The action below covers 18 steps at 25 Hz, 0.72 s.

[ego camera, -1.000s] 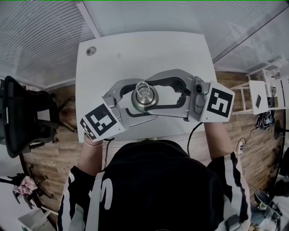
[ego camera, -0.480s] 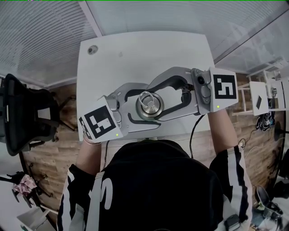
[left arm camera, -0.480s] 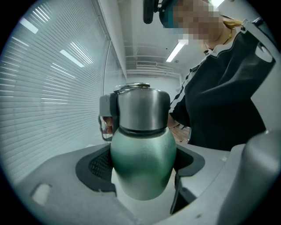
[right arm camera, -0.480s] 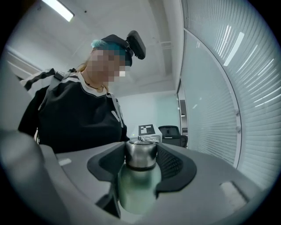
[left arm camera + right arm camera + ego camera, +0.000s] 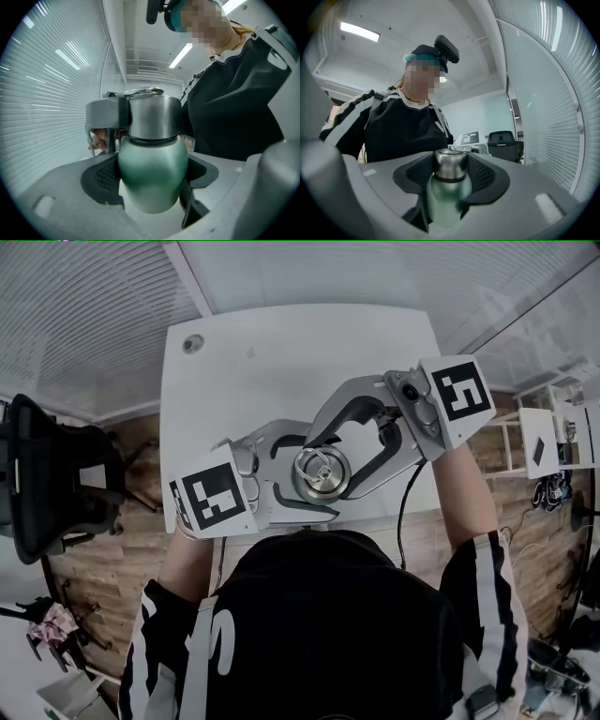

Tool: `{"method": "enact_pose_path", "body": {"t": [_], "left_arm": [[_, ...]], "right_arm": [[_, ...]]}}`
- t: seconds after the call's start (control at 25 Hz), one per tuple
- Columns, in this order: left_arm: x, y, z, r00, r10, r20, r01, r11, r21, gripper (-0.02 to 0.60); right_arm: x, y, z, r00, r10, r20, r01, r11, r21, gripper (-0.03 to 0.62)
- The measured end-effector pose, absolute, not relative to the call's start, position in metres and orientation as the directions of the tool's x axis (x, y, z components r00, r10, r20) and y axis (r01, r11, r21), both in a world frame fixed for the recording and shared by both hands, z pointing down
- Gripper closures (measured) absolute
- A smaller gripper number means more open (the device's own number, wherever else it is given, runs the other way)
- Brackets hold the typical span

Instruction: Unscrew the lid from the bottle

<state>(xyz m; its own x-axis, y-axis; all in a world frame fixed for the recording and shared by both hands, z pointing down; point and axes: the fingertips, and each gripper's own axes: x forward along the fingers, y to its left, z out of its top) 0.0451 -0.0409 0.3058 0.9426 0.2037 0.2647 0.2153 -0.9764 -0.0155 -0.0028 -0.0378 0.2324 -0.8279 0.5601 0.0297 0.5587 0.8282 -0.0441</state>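
Currently mid-task: the lid is still sitting on, so the actual removal is looking outstanding. Everything is happening over the white table point(image 5: 281, 343), close to its near edge, just in front of the person's chest. From the left, the left gripper point(image 5: 152, 185) is clamping the bottle point(image 5: 152, 173) around its bulging body, jaws spread wide with the ribbed pads pressing both flanks. From the right and higher up, the right gripper point(image 5: 450, 174) is closing on the lid point(image 5: 450, 164), jaws also standing wide, one pad bearing on each side. The bottle is standing upright between the two. I can't tell whether its base is resting on the table or hanging just above it, since the left jaws are hiding the bottom. The body is showing matte green, rounded at the shoulder and narrowing toward the neck. The lid is showing as a brushed steel cylinder, narrower than the body, with a small metal loop point(image 5: 322, 468) lying on top. It is sitting square and level, with only a thin dark seam point(image 5: 152, 139) separating it from the body and no thread showing. So I'm reading this as little or no unscrewing done. What's remaining is twisting the lid against the held body, probably regripping a few times, then lifting it clear.
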Motion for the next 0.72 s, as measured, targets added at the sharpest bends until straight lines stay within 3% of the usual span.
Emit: {"method": "enact_pose_path", "body": {"t": [0.4, 0.52, 0.72], "left_arm": [[0.05, -0.037, 0.308, 0.936, 0.239, 0.258, 0.248, -0.969, -0.002, 0.196], [0.047, -0.044, 0.306, 0.947, 0.216, 0.239, 0.219, -0.976, 0.015, 0.196], [0.033, -0.073, 0.308, 0.967, 0.089, 0.237, 0.083, -0.996, 0.037, 0.196]], "right_arm": [[0.0, -0.036, 0.233, -0.731, 0.682, 0.014, 0.679, 0.73, -0.072, 0.365], [-0.004, -0.043, 0.23, -0.783, 0.621, 0.016, 0.618, 0.781, -0.084, 0.359], [-0.009, -0.064, 0.225, -0.922, 0.387, 0.011, 0.387, 0.922, -0.013, 0.294]]}}
